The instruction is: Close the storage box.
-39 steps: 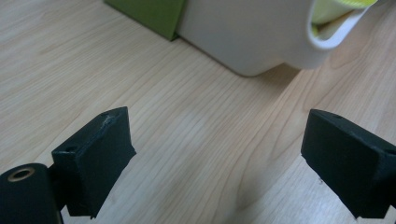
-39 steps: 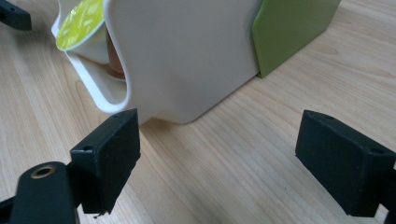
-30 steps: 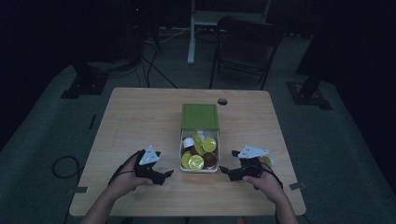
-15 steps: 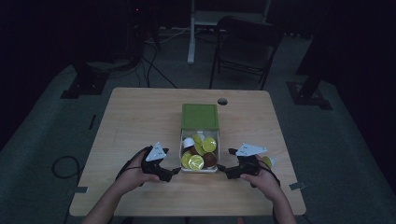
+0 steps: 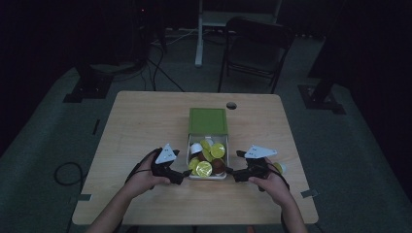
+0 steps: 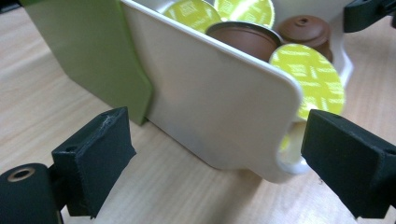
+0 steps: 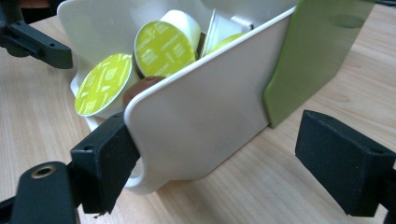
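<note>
High view: a white plastic drawer tray (image 5: 208, 176) is seen pulled out toward the person from a green box (image 5: 208, 121) that stands near the middle of a light wooden table (image 5: 145, 116). The tray is filled with coffee capsules (image 5: 204, 168), most with yellow-green foil lids and a few brown ones. The left gripper (image 5: 182, 176) is held just beside the tray's left near corner, and the right gripper (image 5: 232, 173) just beside its right near corner, each gripped by a hand at the table's near edge. In the left gripper view, the jaws of the left gripper (image 6: 212, 158) are spread wide, with the tray's white side wall (image 6: 219, 107) lying between them and the right jaw close to the tray's rounded front corner; nothing is clasped. In the right gripper view, the right gripper (image 7: 236, 163) is likewise spread apart, its left jaw lying against or just beside the tray's front corner, while the other jaw is kept well clear, near the green box (image 7: 313, 51). A folding chair (image 5: 255, 48) is seen beyond the table's far edge.
</note>
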Demonstrator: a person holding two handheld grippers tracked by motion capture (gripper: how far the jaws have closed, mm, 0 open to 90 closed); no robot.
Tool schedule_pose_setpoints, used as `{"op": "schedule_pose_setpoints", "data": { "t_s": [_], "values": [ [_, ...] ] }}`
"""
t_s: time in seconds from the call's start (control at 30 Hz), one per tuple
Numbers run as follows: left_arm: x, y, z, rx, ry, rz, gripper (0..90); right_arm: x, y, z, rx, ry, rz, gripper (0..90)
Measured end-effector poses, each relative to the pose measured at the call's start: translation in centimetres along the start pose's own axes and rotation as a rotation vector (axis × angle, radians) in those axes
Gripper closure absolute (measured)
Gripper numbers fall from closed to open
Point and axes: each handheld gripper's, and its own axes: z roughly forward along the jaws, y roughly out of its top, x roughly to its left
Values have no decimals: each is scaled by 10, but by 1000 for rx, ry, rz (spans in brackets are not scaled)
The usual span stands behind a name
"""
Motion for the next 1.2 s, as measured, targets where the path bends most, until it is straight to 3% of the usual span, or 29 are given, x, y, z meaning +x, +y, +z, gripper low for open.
{"op": "schedule_pose_setpoints", "data": {
  "t_s": [0.2, 0.47, 1.2],
  "values": [
    [5, 3, 1, -7, 25, 0, 90, -1, 1, 0, 3, 5, -1, 133],
    [8, 6, 3, 4, 11, 4, 90, -3, 3, 0, 10, 5, -11, 131],
    [19, 11, 8, 14, 31, -7, 90, -10, 11, 7, 26, -6, -11, 131]
  ]
}}
